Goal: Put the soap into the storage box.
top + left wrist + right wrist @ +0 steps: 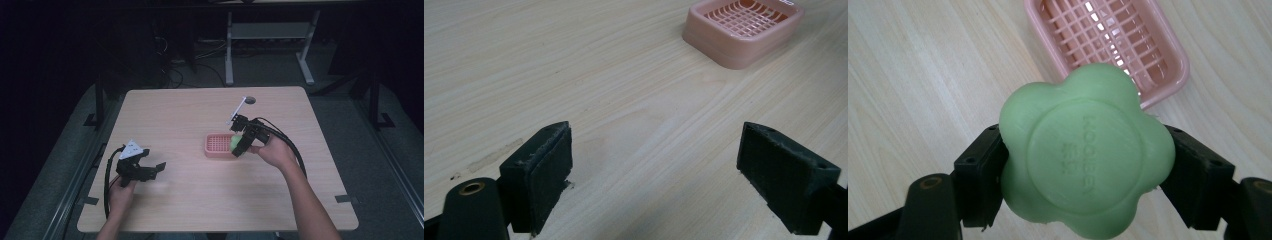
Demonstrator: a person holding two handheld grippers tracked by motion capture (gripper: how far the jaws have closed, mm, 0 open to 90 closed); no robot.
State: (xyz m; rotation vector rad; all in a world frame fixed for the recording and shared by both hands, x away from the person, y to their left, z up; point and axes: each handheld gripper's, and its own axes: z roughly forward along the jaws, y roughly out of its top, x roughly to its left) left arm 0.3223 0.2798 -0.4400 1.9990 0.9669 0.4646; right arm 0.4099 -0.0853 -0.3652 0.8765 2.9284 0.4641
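A green flower-shaped soap (pixel 1085 150) sits clamped between the black jaws of my right gripper (pixel 1083 165), which is shut on it. In the high view that gripper (pixel 239 145) holds the soap (pixel 235 142) at the right edge of a pink slotted soap dish (pixel 216 145). The dish (pixel 1128 45) lies empty just beyond the soap in the right gripper view. My left gripper (pixel 150 170) rests low at the table's front left, open with nothing between its jaws. Its own view shows the gripper (pixel 656 175) over bare wood and the dish (pixel 744 30) farther off.
A light wooden table (pixel 190 200) carries the work. A small dark round mark (pixel 249 100) and a thin white stick (pixel 236 110) lie near its far edge. Beyond the table are desk legs (pixel 229 50) and cables on a dark floor.
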